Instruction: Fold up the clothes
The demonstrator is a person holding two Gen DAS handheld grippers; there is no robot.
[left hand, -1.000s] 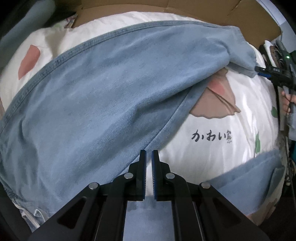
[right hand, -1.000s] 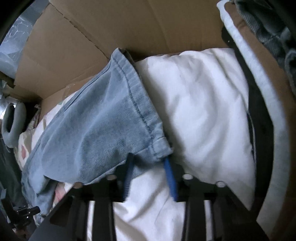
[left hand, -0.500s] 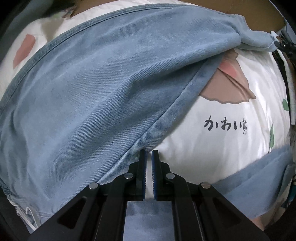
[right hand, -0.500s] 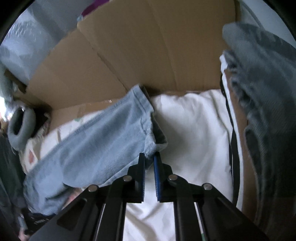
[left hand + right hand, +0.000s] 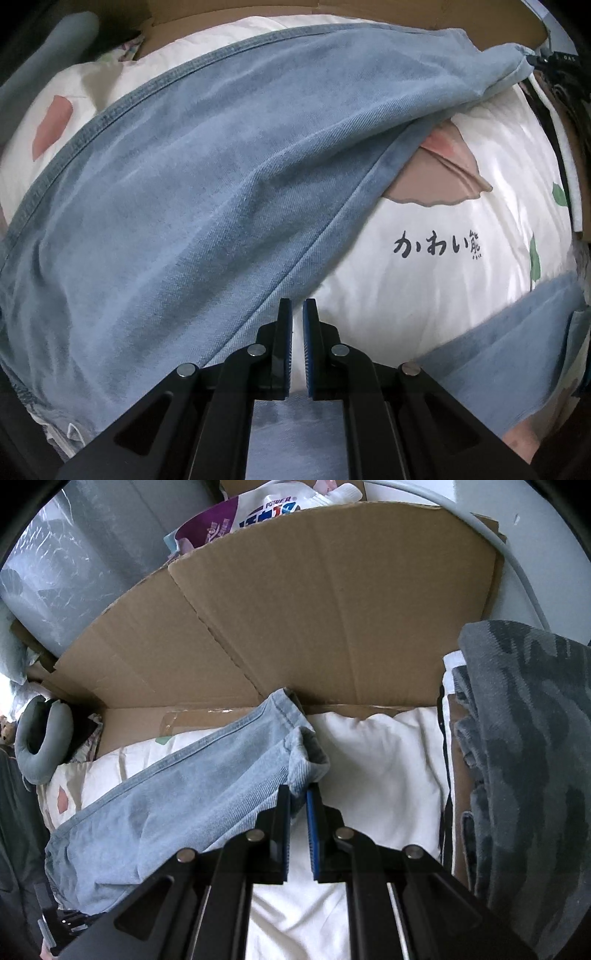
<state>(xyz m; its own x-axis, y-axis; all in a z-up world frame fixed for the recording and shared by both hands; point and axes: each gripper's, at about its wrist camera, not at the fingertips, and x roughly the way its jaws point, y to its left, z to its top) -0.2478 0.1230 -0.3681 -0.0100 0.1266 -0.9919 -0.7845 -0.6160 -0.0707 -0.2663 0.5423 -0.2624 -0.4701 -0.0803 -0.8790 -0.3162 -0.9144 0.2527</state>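
Observation:
Light blue jeans (image 5: 203, 203) lie on a white printed quilt (image 5: 424, 295), one leg running up to the right, the other leg (image 5: 517, 350) at the lower right. My left gripper (image 5: 297, 310) points straight down and is shut, its tips at the inner seam where the legs part; nothing shows between its pads. In the right wrist view, my right gripper (image 5: 298, 794) is shut on the hem (image 5: 306, 757) of the long jeans leg (image 5: 184, 797) and holds it above the quilt (image 5: 380, 768). That gripper (image 5: 546, 59) also shows at the left wrist view's top right.
A cardboard wall (image 5: 314, 620) stands right behind the quilt. A grey camouflage garment (image 5: 524, 757) hangs at the right. A grey neck pillow (image 5: 44, 746) lies at the left, with a plastic-wrapped bundle (image 5: 74, 565) and a detergent pouch (image 5: 258, 509) behind the cardboard.
My right gripper's jaws went from apart around the hem to shut on it and lifted it off the quilt. The left gripper stayed shut and hardly moved.

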